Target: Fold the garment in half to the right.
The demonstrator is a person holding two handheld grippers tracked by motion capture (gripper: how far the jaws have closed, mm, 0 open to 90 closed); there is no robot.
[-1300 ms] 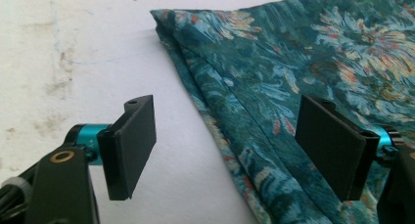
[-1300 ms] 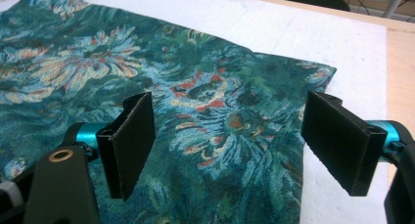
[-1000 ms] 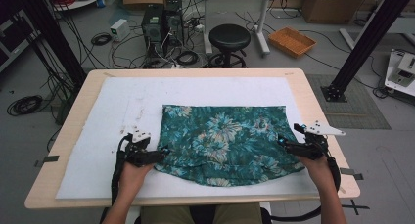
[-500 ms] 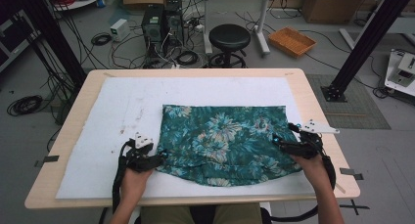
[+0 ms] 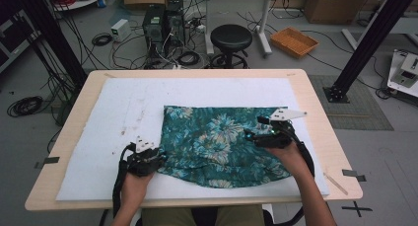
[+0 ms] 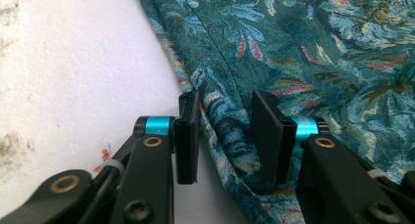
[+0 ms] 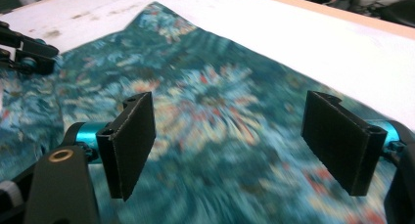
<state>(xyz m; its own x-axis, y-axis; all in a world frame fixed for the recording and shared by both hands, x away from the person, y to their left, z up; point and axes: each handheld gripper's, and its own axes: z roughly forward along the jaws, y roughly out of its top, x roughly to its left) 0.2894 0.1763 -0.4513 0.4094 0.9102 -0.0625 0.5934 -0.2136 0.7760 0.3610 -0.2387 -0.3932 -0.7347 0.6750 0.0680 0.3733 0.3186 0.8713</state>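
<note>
A teal floral cloth (image 5: pixel 217 142) lies spread on the white mat (image 5: pixel 123 112), rumpled along its near edge. My left gripper (image 5: pixel 157 158) sits at the cloth's near left edge. In the left gripper view its jaws (image 6: pixel 225 131) stand a little apart, straddling a fold of that cloth (image 6: pixel 318 48) edge without pinching it. My right gripper (image 5: pixel 250 134) hovers over the right half of the cloth, pointing left. It (image 7: pixel 227 145) is wide open with nothing between its pads, and the cloth (image 7: pixel 220 97) beneath is blurred. The left gripper (image 7: pixel 24 50) shows far off in the right gripper view.
The mat covers most of the wooden table (image 5: pixel 315 112). A thin wooden stick (image 5: pixel 335 182) lies near the table's front right corner. Beyond the table stand a black stool (image 5: pixel 230 38), computer towers (image 5: pixel 162 23), floor cables and an orange tray (image 5: pixel 295 41).
My right gripper has left the cloth's right edge and moved left over the cloth, now wide open. The left gripper has barely shifted at the left edge.
</note>
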